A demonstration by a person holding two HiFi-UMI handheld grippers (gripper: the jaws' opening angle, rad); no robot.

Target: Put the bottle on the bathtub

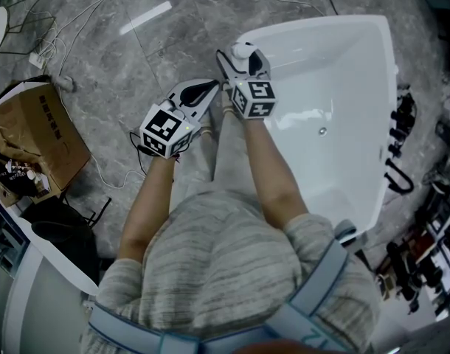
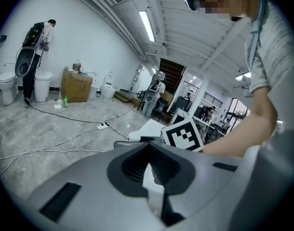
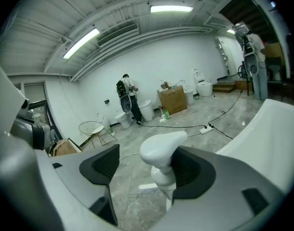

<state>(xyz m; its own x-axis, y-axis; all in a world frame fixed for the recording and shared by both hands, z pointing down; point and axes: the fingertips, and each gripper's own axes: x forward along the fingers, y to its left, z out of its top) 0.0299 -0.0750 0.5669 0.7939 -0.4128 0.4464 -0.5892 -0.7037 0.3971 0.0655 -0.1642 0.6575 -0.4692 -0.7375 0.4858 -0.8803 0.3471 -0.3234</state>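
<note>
1. While the right tool (image 3: 154, 174) hangs at the edge of the bathtub (image 1: 336, 57), its jaws stand apart with the bottle (image 3: 162, 149) between them. The white pump head sits close against the pad at 3 o'clock. Bare floor (image 1: 136, 57) shows in the gap toward the pad at 9 o'clock, so this tool is released, not clamping.
2. The left tool (image 2: 149, 172) has its jaws drawn together to a narrow slit with a sliver of white showing through. It grasps nothing.
3. In the head view, the bottle's pump top pokes out at 12 o'clock from the right tool's marker cube, at the tub's rim corner. The bottle's body is hidden, so I cannot tell whether its base rests on the rim.
4. The bottle looks like smooth, stiff plastic and is probably light unless full. It is likely to be slippery on a glossy, rounded rim. The thin neck under the pump head may turn or press down, so the body below the collar seems the safer place to hold.
5. Only the head view shows both tools together, with the left one at 8 o'clock from the right, and a cardboard box (image 1: 44, 124) at 9 o'clock. Only the right gripper view shows the gap beside the pump. It also shows a distant person (image 3: 125, 93) standing by the far wall.
</note>
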